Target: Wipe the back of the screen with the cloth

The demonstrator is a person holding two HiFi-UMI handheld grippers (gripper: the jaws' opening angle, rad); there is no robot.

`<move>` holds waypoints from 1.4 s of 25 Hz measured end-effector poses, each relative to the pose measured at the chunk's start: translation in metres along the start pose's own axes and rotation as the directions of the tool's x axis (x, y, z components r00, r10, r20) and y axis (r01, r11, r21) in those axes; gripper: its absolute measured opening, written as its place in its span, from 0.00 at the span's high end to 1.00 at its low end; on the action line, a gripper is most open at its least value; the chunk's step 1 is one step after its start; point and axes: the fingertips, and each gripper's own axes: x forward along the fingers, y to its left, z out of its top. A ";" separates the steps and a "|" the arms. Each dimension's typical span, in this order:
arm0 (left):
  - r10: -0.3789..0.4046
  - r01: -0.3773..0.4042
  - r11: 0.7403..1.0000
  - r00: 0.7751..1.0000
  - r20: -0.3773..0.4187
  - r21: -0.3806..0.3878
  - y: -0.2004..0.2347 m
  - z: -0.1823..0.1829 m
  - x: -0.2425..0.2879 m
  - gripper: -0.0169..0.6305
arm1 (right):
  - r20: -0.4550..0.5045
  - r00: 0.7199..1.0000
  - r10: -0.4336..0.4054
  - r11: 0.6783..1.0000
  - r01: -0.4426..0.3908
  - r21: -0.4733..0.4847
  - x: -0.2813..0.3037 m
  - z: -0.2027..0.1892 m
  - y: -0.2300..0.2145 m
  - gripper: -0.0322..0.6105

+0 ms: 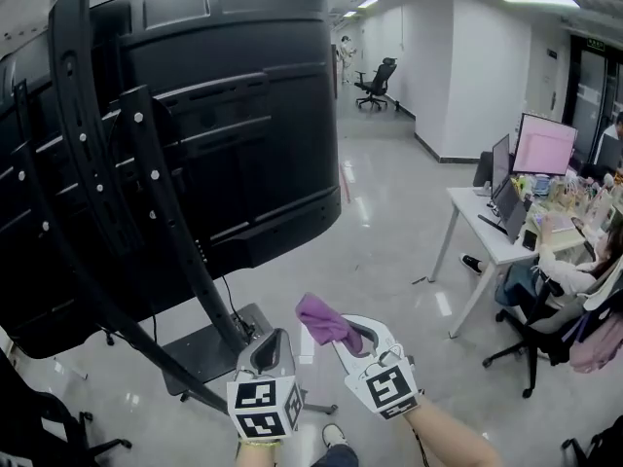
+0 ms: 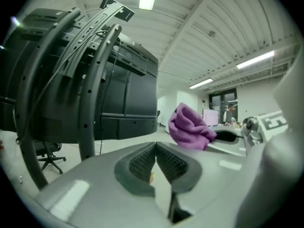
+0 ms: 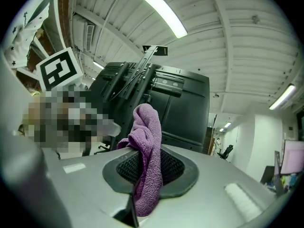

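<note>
The big black back of the screen (image 1: 224,115) fills the upper left of the head view, mounted on a dark curved stand (image 1: 165,222). It also looms ahead in the left gripper view as the screen (image 2: 128,94) and in the right gripper view as the screen (image 3: 175,108). My right gripper (image 1: 341,334) is shut on a purple cloth (image 1: 327,321), which bunches up between the pads (image 3: 145,165). My left gripper (image 1: 272,343) is shut and holds nothing; the cloth (image 2: 190,127) shows to its right. Both grippers hang below the screen's lower right corner, apart from it.
The stand's base plate (image 1: 209,348) rests on the glossy floor by my grippers. At right stands a white desk (image 1: 496,241) with monitors, and a seated person (image 1: 574,270) on a chair. An office chair (image 1: 375,84) sits far down the corridor.
</note>
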 end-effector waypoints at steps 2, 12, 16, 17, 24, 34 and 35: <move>0.000 0.000 1.000 1.000 0.012 -0.020 -0.002 0.033 0.029 0.96 | 0.023 1.000 0.014 0.998 -0.013 -0.058 0.022 0.016 -0.034 0.85; 0.109 -0.125 0.989 0.980 0.166 0.085 0.009 0.260 0.134 0.96 | 0.223 0.973 0.052 0.898 0.052 -0.438 0.139 0.188 -0.202 0.85; 0.155 -0.172 0.982 0.967 0.200 0.072 0.015 0.331 0.150 0.96 | 0.286 0.956 0.058 0.843 0.107 -0.527 0.180 0.254 -0.250 0.85; 0.175 -0.195 0.978 0.963 0.207 0.080 0.015 0.346 0.151 0.96 | 0.302 0.951 0.062 0.836 0.116 -0.536 0.189 0.269 -0.260 0.85; 0.300 -0.335 0.937 0.915 0.271 0.094 0.026 0.427 0.145 0.96 | 0.395 0.918 0.036 0.767 0.228 -0.600 0.242 0.353 -0.310 0.85; 0.342 -0.385 0.918 0.889 0.304 0.093 0.034 0.426 0.134 0.96 | 0.424 0.905 -0.016 0.700 0.313 -0.642 0.288 0.355 -0.323 0.86; 0.334 -0.375 0.923 0.894 0.299 0.090 0.033 0.414 0.134 0.96 | 0.416 0.909 -0.001 0.685 0.304 -0.663 0.289 0.343 -0.316 0.86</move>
